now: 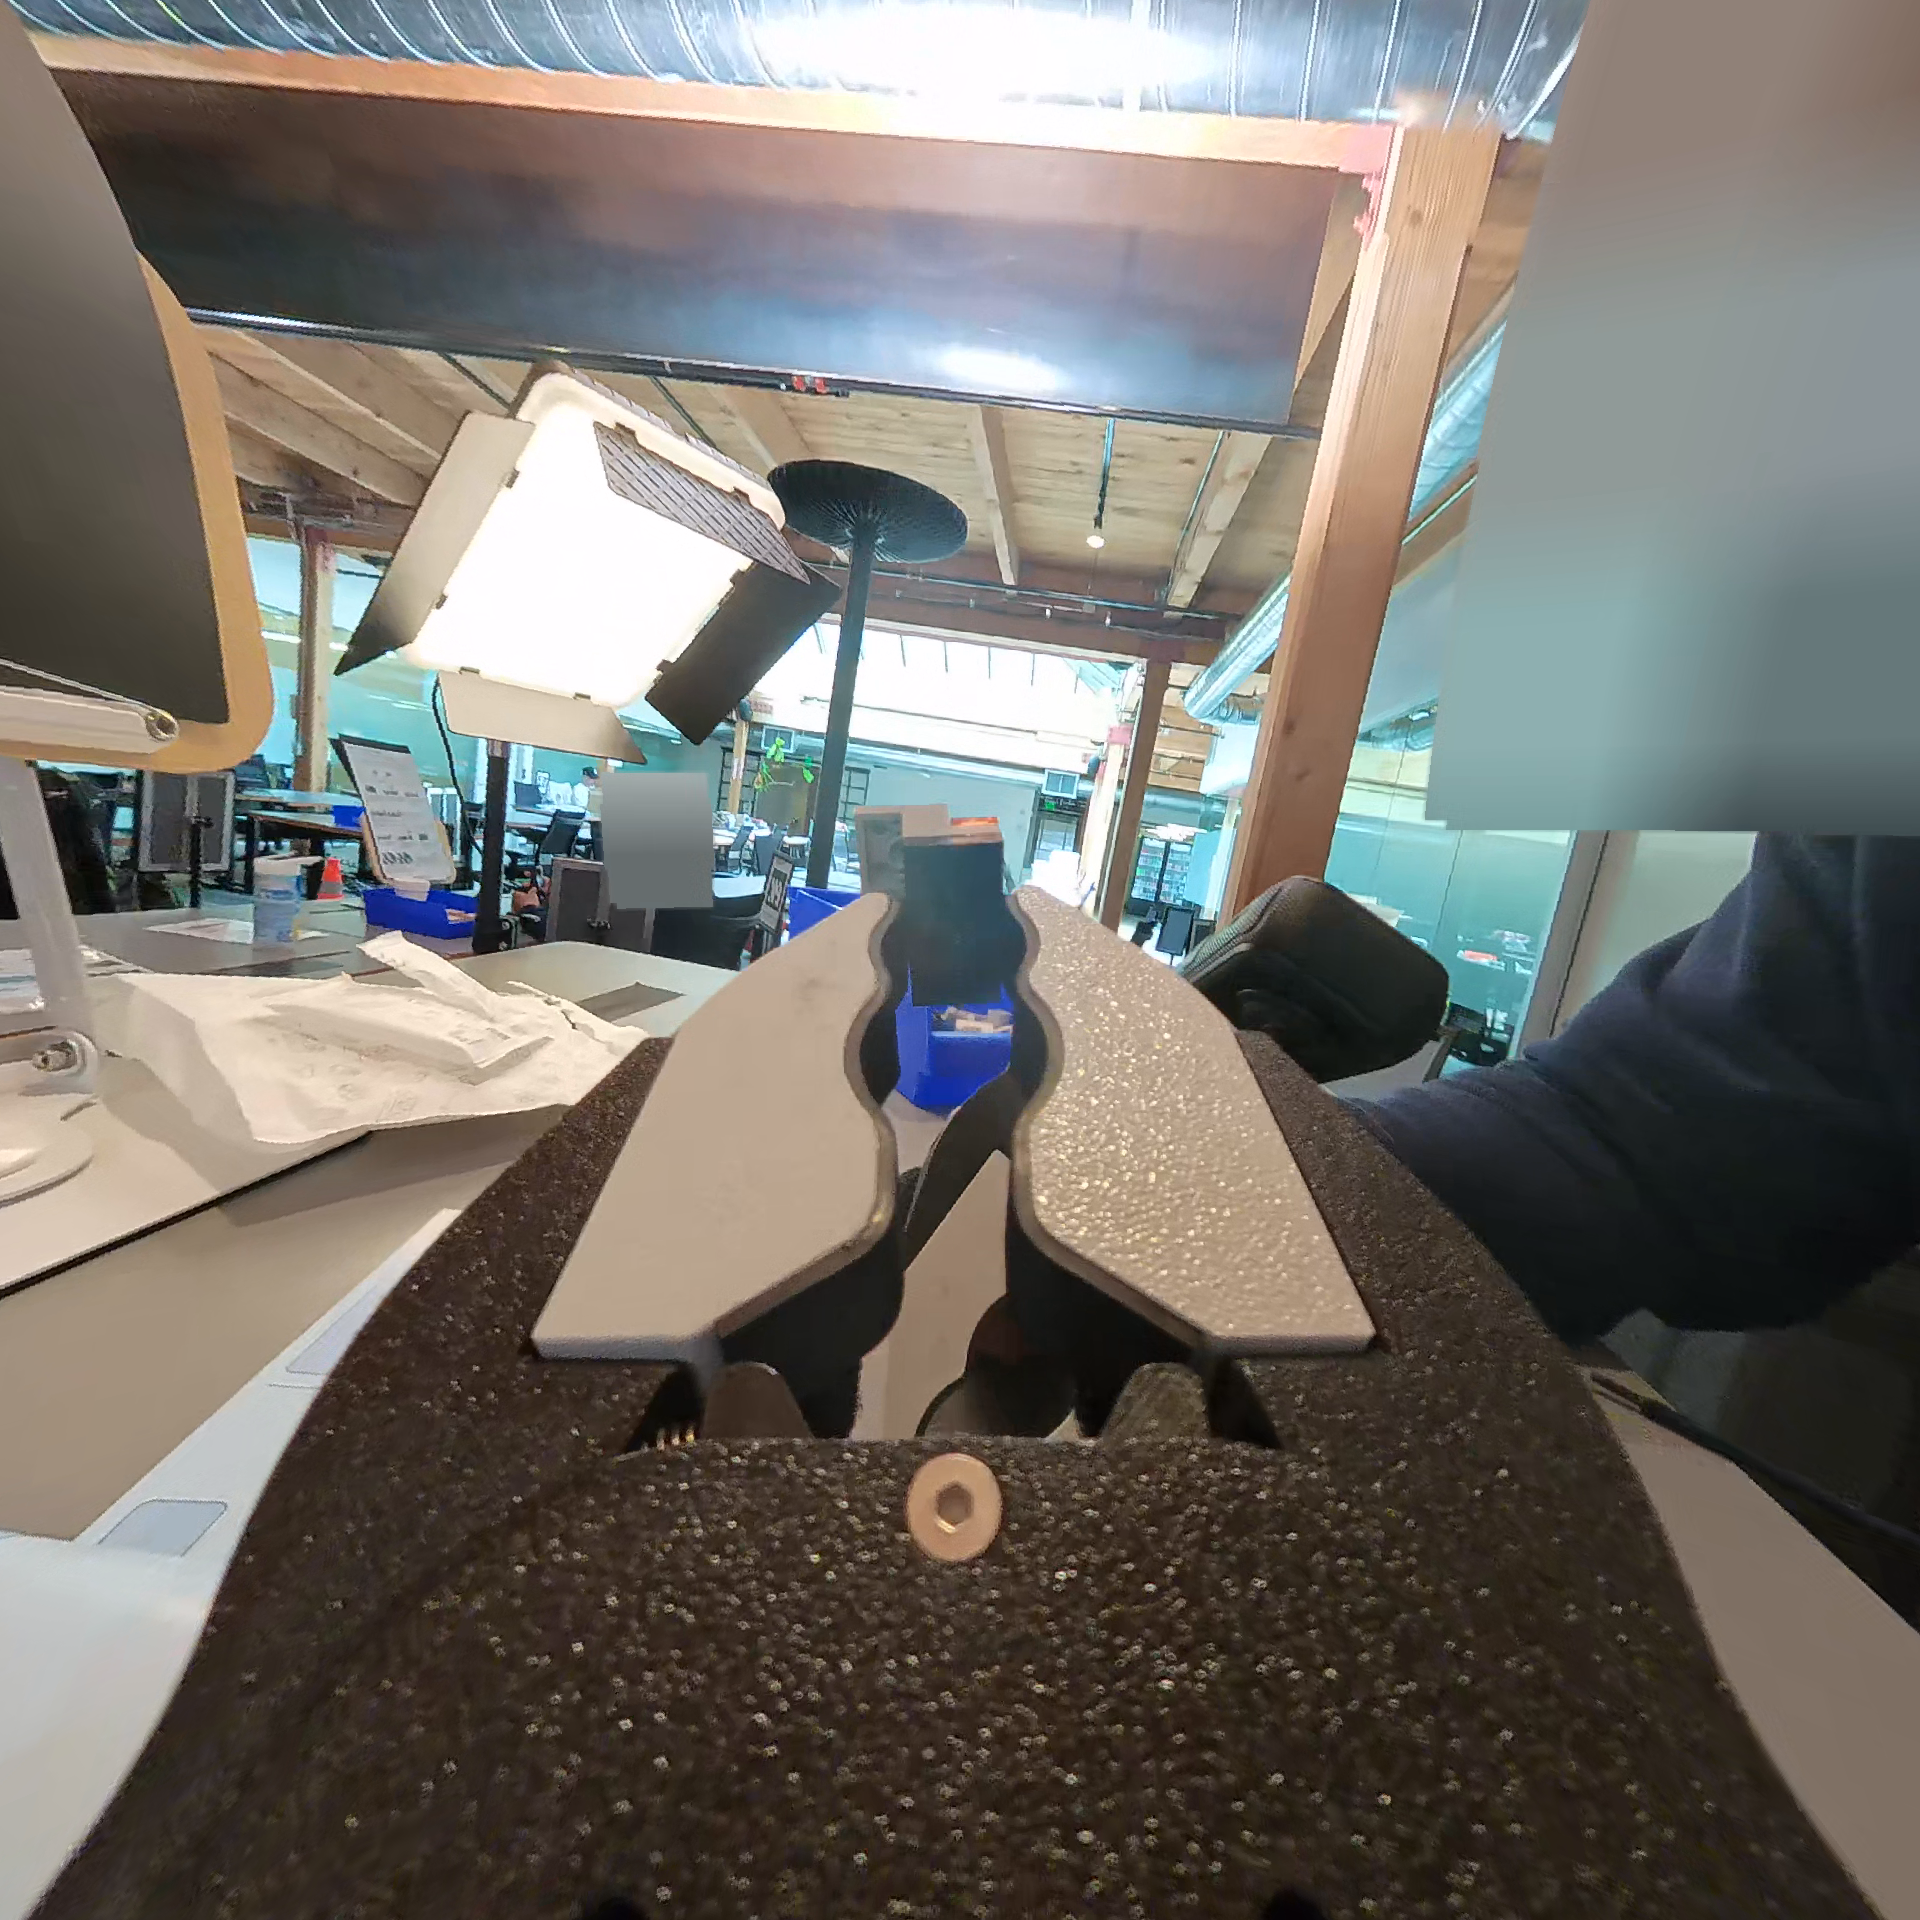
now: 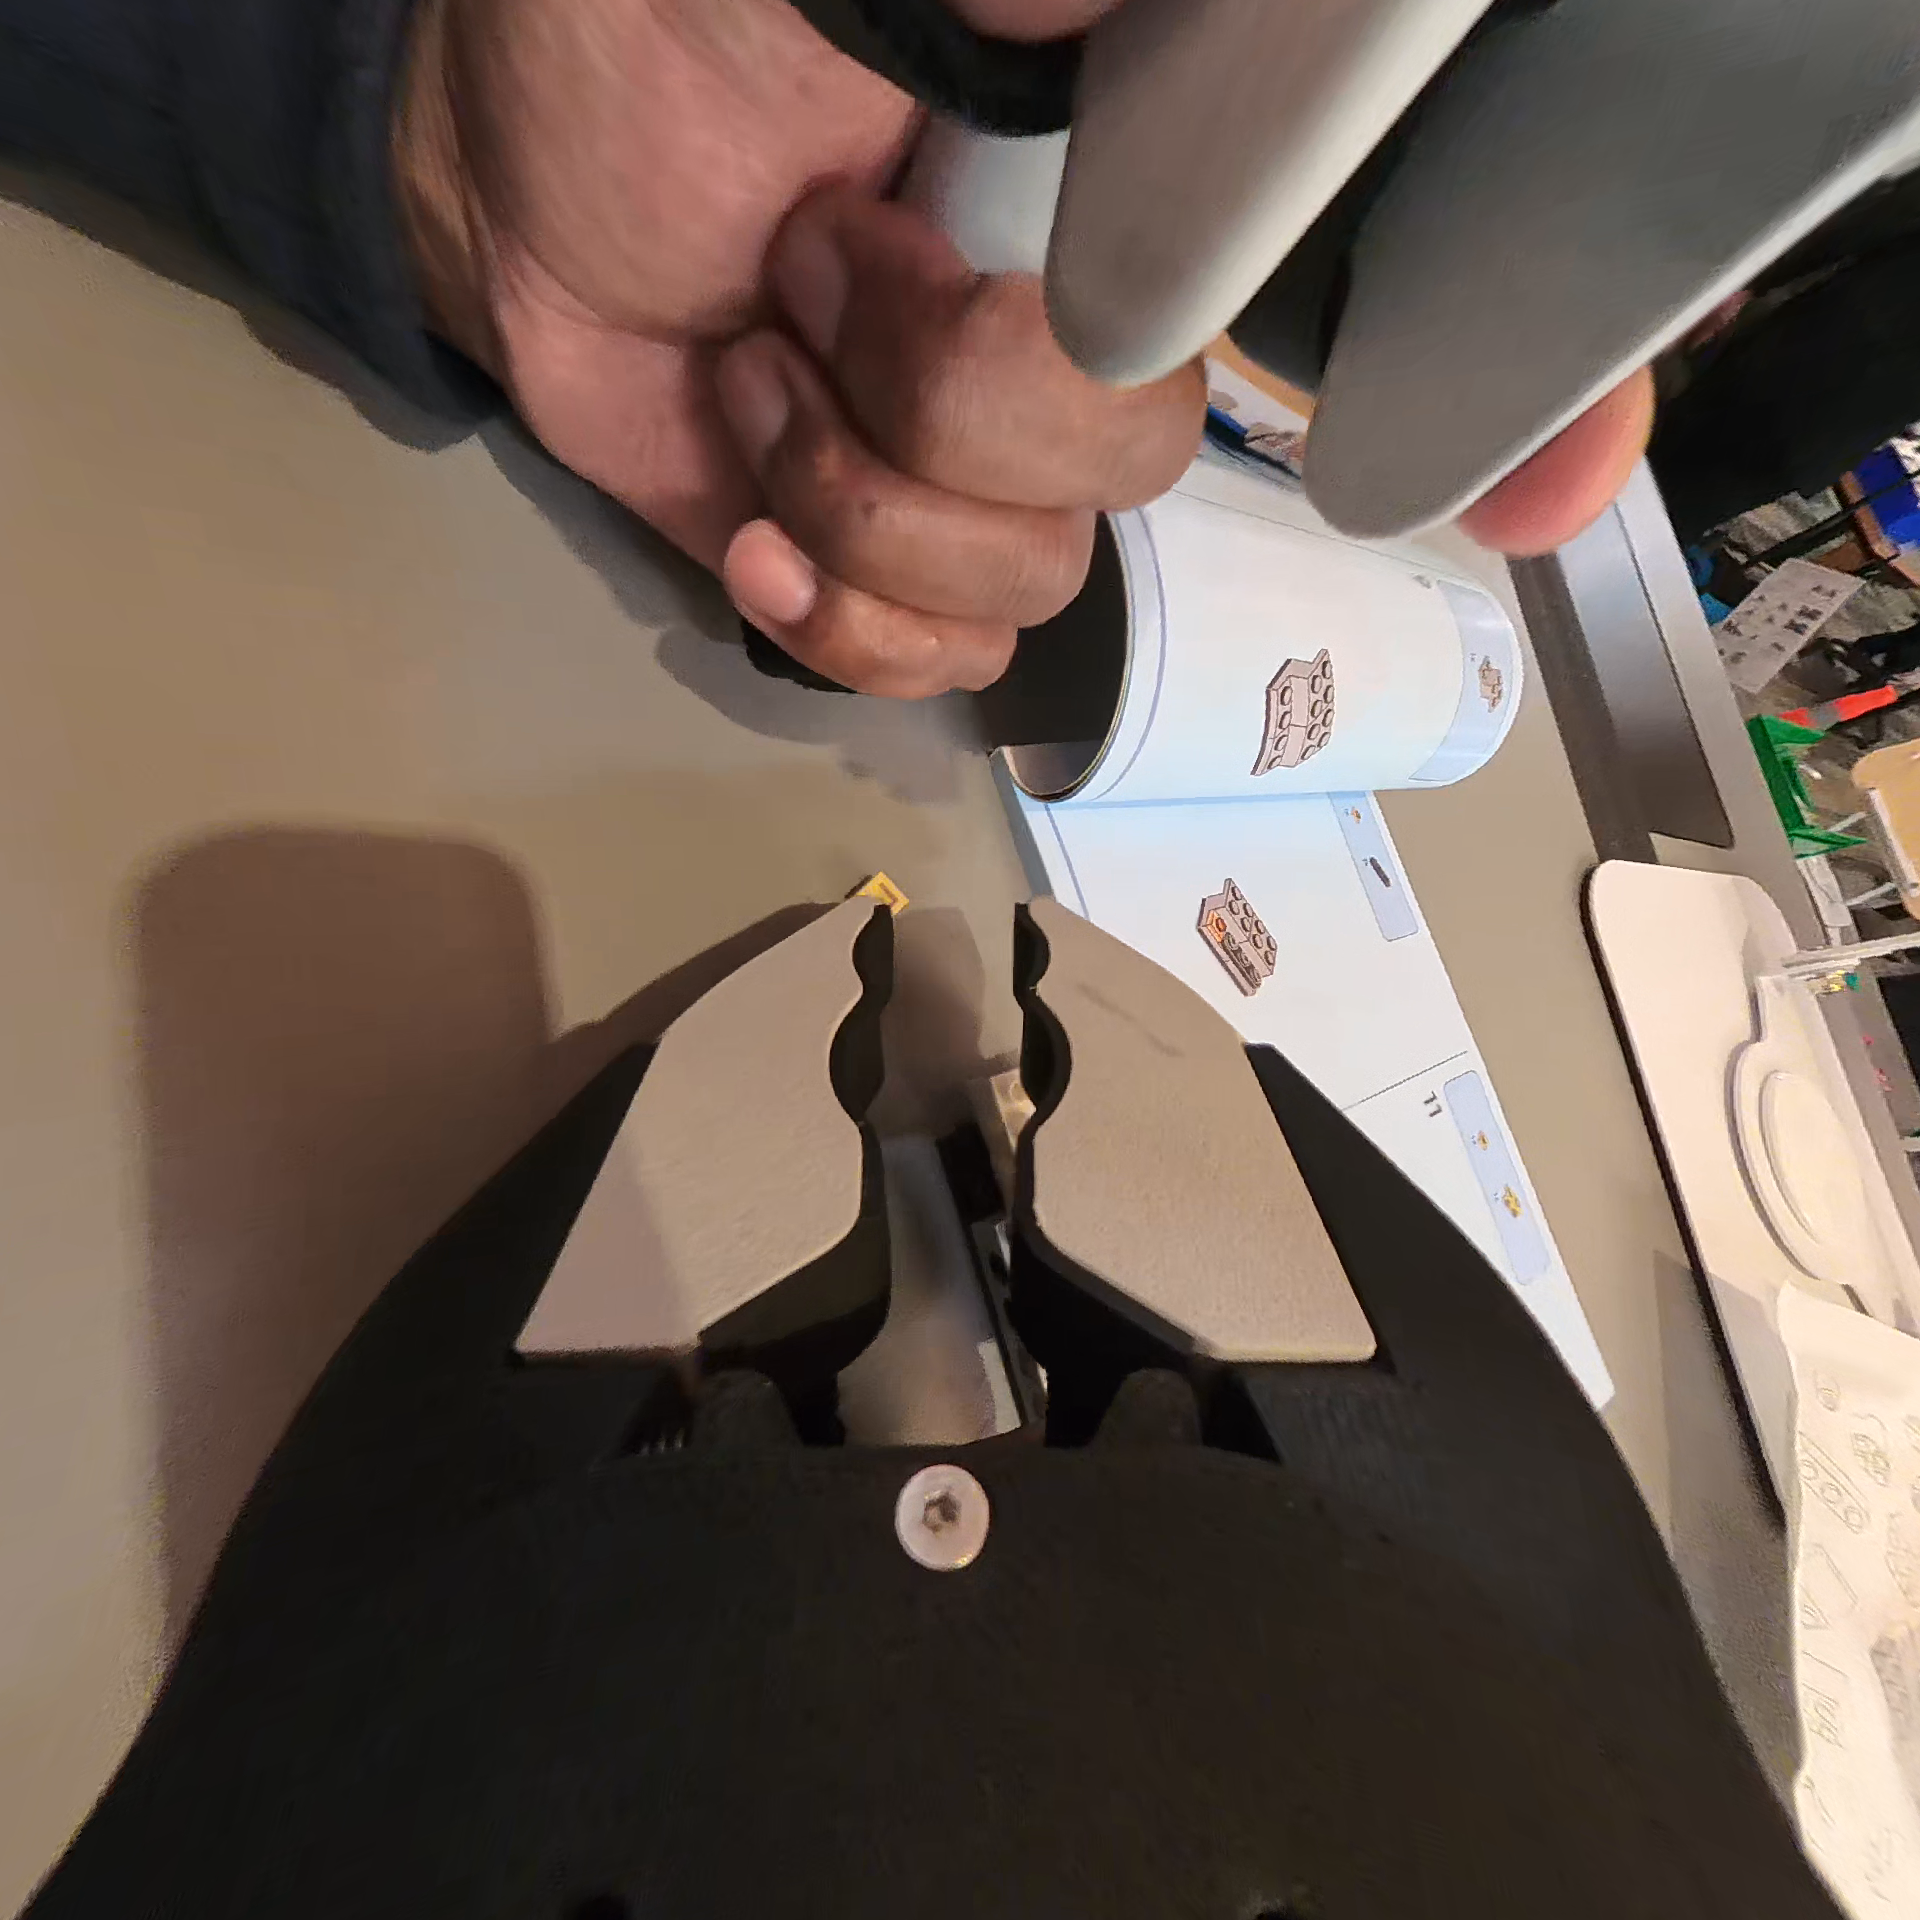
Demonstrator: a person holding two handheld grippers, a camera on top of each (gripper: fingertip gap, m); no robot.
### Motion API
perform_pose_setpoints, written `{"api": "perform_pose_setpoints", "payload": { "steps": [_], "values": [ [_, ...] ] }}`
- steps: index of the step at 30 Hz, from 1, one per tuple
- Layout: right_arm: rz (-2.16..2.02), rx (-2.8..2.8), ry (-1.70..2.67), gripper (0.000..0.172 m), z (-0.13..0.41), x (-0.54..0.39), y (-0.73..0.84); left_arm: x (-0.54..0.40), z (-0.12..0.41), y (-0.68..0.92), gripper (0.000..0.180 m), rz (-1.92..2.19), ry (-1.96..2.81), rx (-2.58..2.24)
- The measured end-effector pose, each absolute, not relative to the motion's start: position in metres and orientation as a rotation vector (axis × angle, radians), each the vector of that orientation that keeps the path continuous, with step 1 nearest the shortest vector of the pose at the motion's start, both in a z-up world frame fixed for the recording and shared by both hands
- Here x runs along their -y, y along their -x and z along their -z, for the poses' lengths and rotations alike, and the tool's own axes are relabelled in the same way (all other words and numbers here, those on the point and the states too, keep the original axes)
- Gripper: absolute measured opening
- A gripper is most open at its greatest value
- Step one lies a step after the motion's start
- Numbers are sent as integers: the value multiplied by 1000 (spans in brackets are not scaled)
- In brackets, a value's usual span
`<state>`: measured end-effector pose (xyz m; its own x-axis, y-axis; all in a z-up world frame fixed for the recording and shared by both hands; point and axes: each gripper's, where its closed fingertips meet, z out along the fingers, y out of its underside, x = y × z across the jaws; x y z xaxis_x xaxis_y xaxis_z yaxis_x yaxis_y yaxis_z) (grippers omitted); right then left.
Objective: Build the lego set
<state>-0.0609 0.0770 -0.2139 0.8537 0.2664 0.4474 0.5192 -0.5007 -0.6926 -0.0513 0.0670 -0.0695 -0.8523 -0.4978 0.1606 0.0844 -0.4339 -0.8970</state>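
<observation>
A small yellow piece [image 2: 881, 891] on the table is half hidden behind the right gripper's fingers [image 2: 810, 997].

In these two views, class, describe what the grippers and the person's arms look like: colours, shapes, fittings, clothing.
Each gripper, left and right, has a black, grainy body with a silver screw in the middle. The two fingers are flat grey plates, tapering forward, with wavy dark-lined inner edges. The person's hand is bare; dark navy sleeves cover the arms.
</observation>
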Motion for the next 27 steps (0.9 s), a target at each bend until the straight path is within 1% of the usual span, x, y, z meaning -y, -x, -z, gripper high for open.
{"api": "perform_pose_setpoints", "payload": {
  "steps": [5, 8, 14, 27],
  "values": [
    [155, 597, 2177, 23, 219, -77, 67, -64, 70, 53, 17, 2335, 563, -1457],
    [62, 581, 2216, 29, 222, -78, 66, -67, 68, 53, 16, 2369, 575, -1435],
    [62, 573, 2221, 32, 222, -80, 66, -65, 69, 54, 16, 2352, 562, -1463],
    [60, 617, 2202, 29, 222, -81, 70, -54, 70, 53, 16, 2293, 536, -1511]
  ]
}}
